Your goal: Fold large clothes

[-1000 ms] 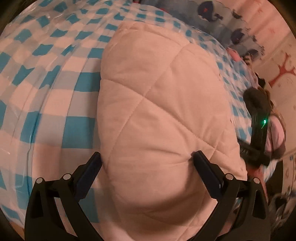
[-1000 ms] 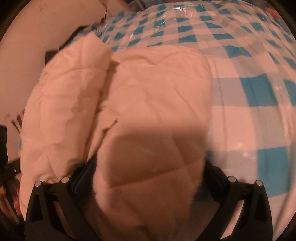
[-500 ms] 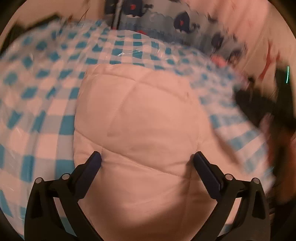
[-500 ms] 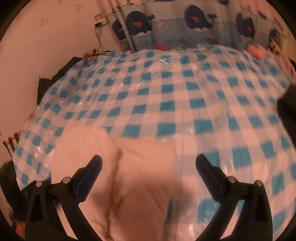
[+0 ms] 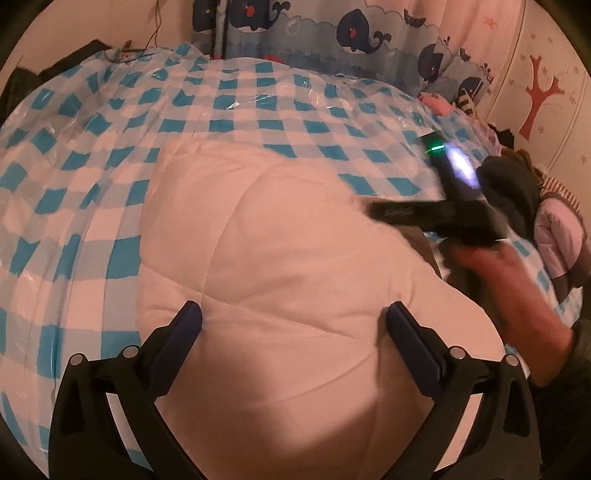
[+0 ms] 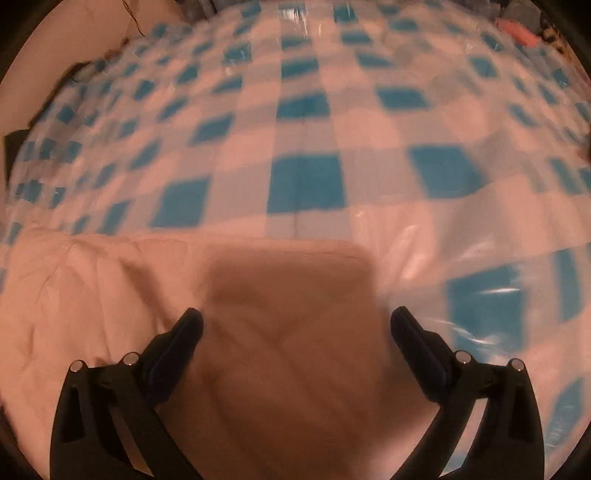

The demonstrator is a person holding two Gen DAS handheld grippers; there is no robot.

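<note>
Left gripper (image 5: 293,319): wide apart above the cream quilted padded garment (image 5: 258,258), holding nothing.
Right gripper (image 6: 295,326): also spread, empty.
Risk: you pinch only the top layer; the fold opens on the slippery blue-checked plastic bed cover (image 5: 110,155).

A home bedroom, likely a child's: a bed under a blue-and-white checked cover (image 5: 229,110) fills the view, a curtain (image 5: 354,33) printed with cartoon whales hangs behind it, a red tree sticker (image 5: 539,96) marks the pale wall, and clothes (image 5: 557,229) lie piled at the side

Left gripper (image 5: 293,317), jaws apart, above folded quilted garment (image 5: 280,258) on checked cloth (image 5: 92,177).
</note>
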